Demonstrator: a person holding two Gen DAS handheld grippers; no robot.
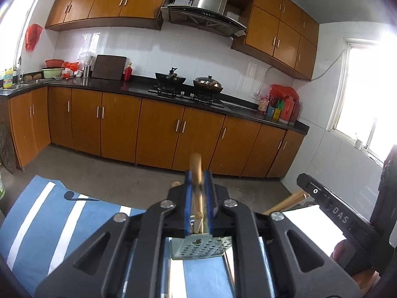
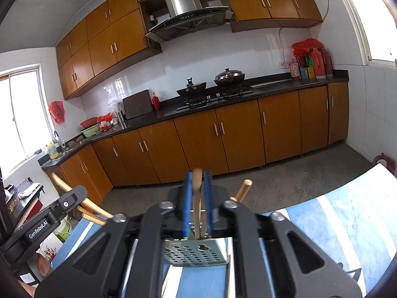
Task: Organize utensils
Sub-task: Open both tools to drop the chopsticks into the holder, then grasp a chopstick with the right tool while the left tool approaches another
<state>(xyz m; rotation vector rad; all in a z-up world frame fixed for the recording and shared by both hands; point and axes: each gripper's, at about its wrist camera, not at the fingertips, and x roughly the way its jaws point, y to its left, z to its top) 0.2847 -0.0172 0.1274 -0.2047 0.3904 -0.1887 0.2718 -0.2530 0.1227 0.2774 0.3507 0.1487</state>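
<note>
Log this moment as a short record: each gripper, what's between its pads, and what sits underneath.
left gripper: jaws slightly apart, left wooden handle between the pads
right gripper: jaws slightly apart, right wooden handle between the pads
below both: perforated metal holder, handle ends reaching into it
surface: blue-and-white striped cloth

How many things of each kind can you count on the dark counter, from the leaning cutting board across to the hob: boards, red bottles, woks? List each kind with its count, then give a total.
Cutting board: 1
Red bottle: 1
Woks: 2 (one open, one lidded)
Total: 4
</note>
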